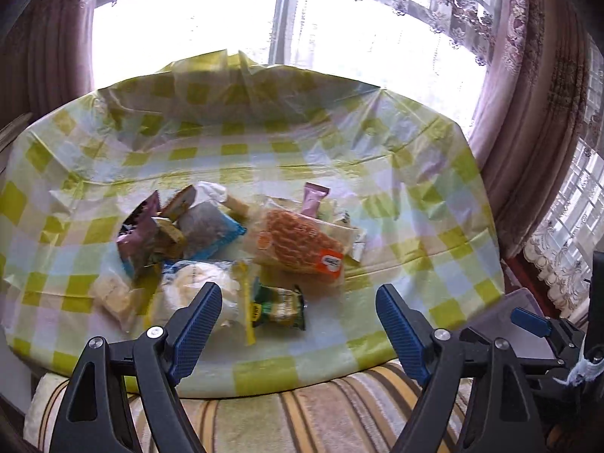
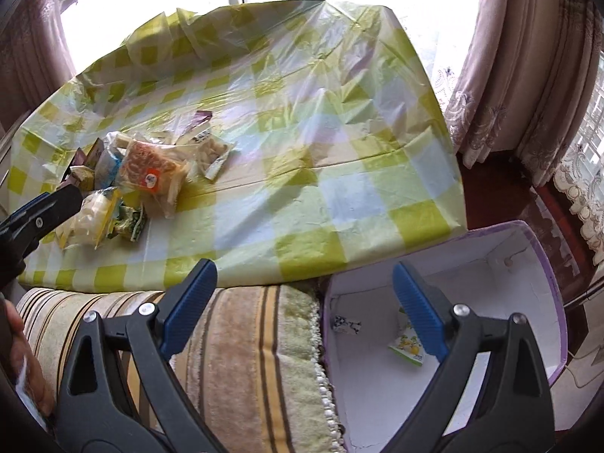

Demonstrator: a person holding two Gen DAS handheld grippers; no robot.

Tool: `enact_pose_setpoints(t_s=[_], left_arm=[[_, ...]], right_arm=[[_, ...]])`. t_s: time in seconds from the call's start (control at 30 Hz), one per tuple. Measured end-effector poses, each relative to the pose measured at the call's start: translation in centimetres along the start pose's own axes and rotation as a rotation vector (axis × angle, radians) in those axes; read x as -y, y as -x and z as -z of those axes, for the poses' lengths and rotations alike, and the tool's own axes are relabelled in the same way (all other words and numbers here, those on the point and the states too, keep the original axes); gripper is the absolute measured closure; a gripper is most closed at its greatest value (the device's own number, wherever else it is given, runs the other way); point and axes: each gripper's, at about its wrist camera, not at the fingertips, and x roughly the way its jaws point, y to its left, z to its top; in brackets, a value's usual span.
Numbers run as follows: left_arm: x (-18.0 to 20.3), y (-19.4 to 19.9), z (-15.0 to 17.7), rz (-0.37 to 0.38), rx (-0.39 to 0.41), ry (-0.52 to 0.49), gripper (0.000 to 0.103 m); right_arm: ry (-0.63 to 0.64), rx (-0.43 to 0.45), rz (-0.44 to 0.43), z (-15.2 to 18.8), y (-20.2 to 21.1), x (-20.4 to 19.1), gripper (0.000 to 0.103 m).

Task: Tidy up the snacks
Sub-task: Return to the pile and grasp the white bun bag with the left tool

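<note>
A pile of snack packets [image 1: 234,241] lies on a table with a green checked cloth [image 1: 415,173]. It holds an orange cracker pack [image 1: 302,243], a pink bar [image 1: 314,197], a blue-edged bag [image 1: 211,232] and a small green packet [image 1: 281,307]. My left gripper [image 1: 298,298] is open and empty, just short of the pile's near edge. My right gripper [image 2: 304,275] is open and empty, over the edge of a purple-rimmed white box [image 2: 543,264]. The box holds a small blue-and-white packet [image 2: 345,325] and a yellow-green packet [image 2: 406,345]. The pile also shows in the right wrist view [image 2: 143,177].
A striped cushion [image 2: 245,358] lies between me and the table. The box [image 1: 524,321] sits to the right of the table's near corner. Curtains [image 1: 528,113] and a bright window stand behind the table. The left gripper [image 2: 34,219] shows at the right wrist view's left edge.
</note>
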Motion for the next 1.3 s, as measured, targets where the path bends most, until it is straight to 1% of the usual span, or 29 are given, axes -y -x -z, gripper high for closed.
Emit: enact_pose_setpoints(t_s=[0.07, 0.17, 0.3, 0.37, 0.43, 0.53, 0.7, 0.73, 0.8, 0.97, 1.07, 1.1, 1.13, 1.2, 1.3], left_arm=[[-2.6, -0.2, 0.2, -0.003, -0.014, 0.069, 0.019], [-5.6, -0.8, 0.5, -0.025, -0.042, 0.131, 0.019], [-8.9, -1.7, 0.8, 0.012, -0.069, 0.227, 0.019], [-9.9, -2.3, 1.0, 0.038, -0.085, 0.262, 0.019], [-11.1, -3.1, 1.2, 0.08, -0.113, 0.309, 0.019], [-12.4, -4.3, 1.4, 0.101, -0.141, 0.353, 0.019], [-12.9, -6.4, 1.1, 0.147, -0.191, 0.353, 0.019], [-12.8, -6.8, 1.0, 0.15, -0.2, 0.35, 0.019], [-12.9, -7.6, 0.9, 0.151, -0.216, 0.351, 0.019], [-12.8, -9.7, 0.9, 0.194, -0.277, 0.35, 0.019], [-12.7, -10.2, 0.8, 0.203, -0.278, 0.343, 0.019], [-12.6, -10.3, 0.7, 0.208, -0.278, 0.334, 0.021], [-12.3, -10.4, 0.7, 0.212, -0.28, 0.323, 0.033], [-12.2, -10.4, 0.7, 0.21, -0.277, 0.313, 0.037], [-12.5, -10.3, 0.8, 0.232, -0.269, 0.329, 0.043]], right_arm=[[0.057, 0.003, 0.008, -0.1, -0.3, -1.8, 0.009], [0.103, 0.001, -0.005, -0.5, -0.7, -3.7, 0.009], [0.142, -0.011, -0.03, -1.2, -1.7, -5.9, 0.009], [0.171, -0.012, -0.037, -1.4, -2.2, -7.0, 0.009], [0.21, -0.02, -0.053, -1.7, -2.8, -8.2, 0.009], [0.251, -0.014, -0.078, -2.0, -3.3, -9.9, 0.009], [0.328, -0.033, -0.127, -2.3, -4.4, -12.4, 0.009], [0.338, -0.04, -0.136, -2.4, -4.6, -12.8, 0.011], [0.347, -0.06, -0.153, -2.5, -5.2, -13.4, 0.013], [0.344, -0.103, -0.193, -2.8, -6.7, -14.3, 0.015], [0.356, -0.119, -0.203, -3.0, -7.6, -15.1, 0.015], [0.359, -0.125, -0.205, -3.1, -7.8, -15.4, 0.016], [0.361, -0.13, -0.207, -3.2, -8.1, -15.6, 0.016], [0.357, -0.136, -0.213, -3.4, -8.6, -16.0, 0.017], [0.343, -0.154, -0.219, -3.6, -9.4, -16.2, 0.017]])
